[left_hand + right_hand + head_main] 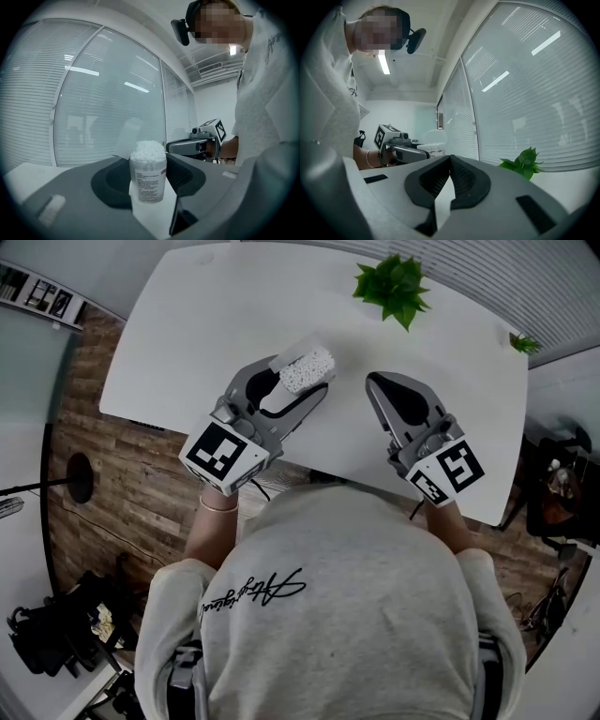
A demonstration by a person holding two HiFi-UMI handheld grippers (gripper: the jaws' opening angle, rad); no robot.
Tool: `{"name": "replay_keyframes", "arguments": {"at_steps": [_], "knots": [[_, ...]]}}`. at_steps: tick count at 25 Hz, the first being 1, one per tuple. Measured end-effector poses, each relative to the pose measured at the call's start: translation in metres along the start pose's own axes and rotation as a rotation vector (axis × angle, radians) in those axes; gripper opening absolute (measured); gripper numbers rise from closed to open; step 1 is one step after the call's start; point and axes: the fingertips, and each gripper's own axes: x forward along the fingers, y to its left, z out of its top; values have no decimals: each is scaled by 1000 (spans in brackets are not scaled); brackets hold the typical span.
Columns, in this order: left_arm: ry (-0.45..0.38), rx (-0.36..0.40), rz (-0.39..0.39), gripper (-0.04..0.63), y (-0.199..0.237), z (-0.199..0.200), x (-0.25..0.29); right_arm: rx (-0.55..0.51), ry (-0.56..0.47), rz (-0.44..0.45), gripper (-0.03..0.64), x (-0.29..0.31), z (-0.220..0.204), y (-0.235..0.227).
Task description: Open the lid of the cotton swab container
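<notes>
The cotton swab container (309,367) sits over the near-middle area of the white desk (187,334), between the fingers (70,194) of the left gripper (298,382). The left gripper view shows the container upright, with both dark pads set against its clear labelled wall, so the fingers are partly open and clamped on it. The white swab heads (148,150) stand exposed above the rim. The translucent lid (128,137) is open and swung up on the far-left side of the container. No view shows whether the container base rests on the desk. The right gripper (377,382) is positioned to the right of the container and apart from it. Its fingers (429,180) are fully closed on each other, ribbed pads meeting at the tips, with nothing between them. A green plant (394,285) stands at the far edge of the desk, beyond the right gripper. The person, in a grey sweatshirt (347,606), occupies the near side of the head view.
</notes>
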Motion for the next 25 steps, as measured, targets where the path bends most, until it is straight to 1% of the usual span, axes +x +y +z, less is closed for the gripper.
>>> {"name": "replay_keyframes", "arguments": {"at_steps": [7,25], "knots": [[-2,1,-17,203,3,-2,-3,-3,4,-12,3,6,-2,4],[-11,-3,-32,202,5,-4,-5,-23,7,-43,3,10,-3,6]]}}
